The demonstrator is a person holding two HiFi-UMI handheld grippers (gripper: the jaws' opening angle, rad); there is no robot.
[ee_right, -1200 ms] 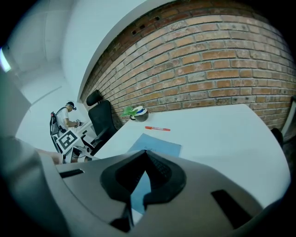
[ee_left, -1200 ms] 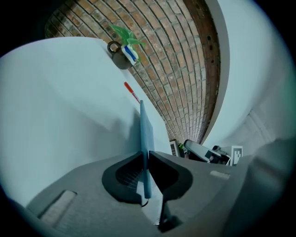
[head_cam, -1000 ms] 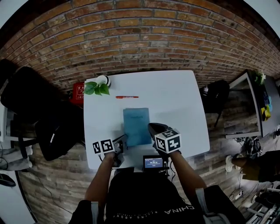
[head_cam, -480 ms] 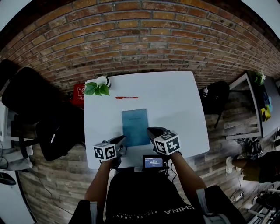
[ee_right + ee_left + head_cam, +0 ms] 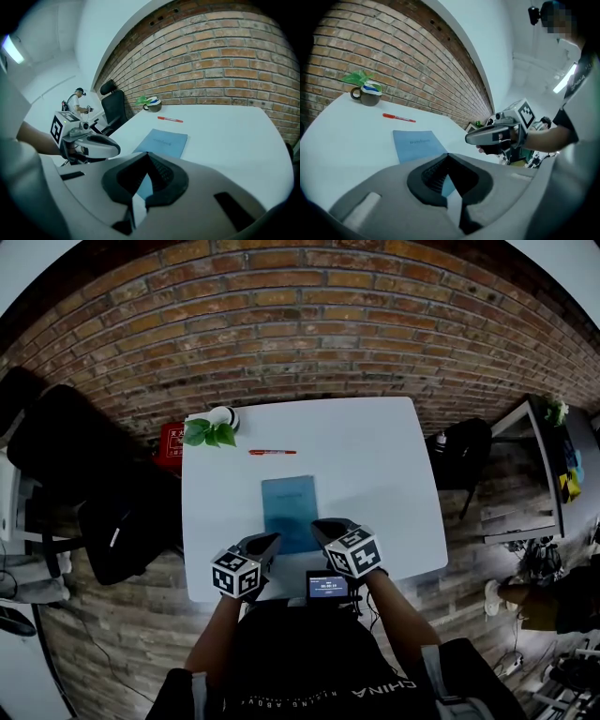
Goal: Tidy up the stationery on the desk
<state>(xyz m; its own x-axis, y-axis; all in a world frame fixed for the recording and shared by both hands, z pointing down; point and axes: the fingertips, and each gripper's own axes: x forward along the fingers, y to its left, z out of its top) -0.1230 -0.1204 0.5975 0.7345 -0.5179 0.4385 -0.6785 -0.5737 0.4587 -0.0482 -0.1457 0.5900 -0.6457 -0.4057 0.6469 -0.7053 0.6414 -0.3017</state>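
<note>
A blue notebook (image 5: pixel 290 512) lies flat in the middle of the white desk (image 5: pixel 375 465), also seen in the left gripper view (image 5: pixel 417 143) and the right gripper view (image 5: pixel 164 140). Beyond it lies a red pen (image 5: pixel 272 452) (image 5: pixel 399 117) (image 5: pixel 170 119). My left gripper (image 5: pixel 270 540) (image 5: pixel 448 157) hovers over the notebook's near left corner; its jaws have just been closing and now stand shut with nothing between them. My right gripper (image 5: pixel 321 526) (image 5: pixel 147 157) hangs over the notebook's near right corner, shut and empty.
A mug with a green plant (image 5: pixel 217 423) stands at the desk's far left corner. A small screen device (image 5: pixel 328 587) sits at the near edge. A black office chair (image 5: pixel 56 446) stands to the left, a dark bag (image 5: pixel 464 442) to the right, and a brick wall behind.
My left gripper has lifted off the desk and rolled, its marker cube turning toward me. The right gripper has drawn slightly back toward the near edge. Notebook and pen lie unmoved.
</note>
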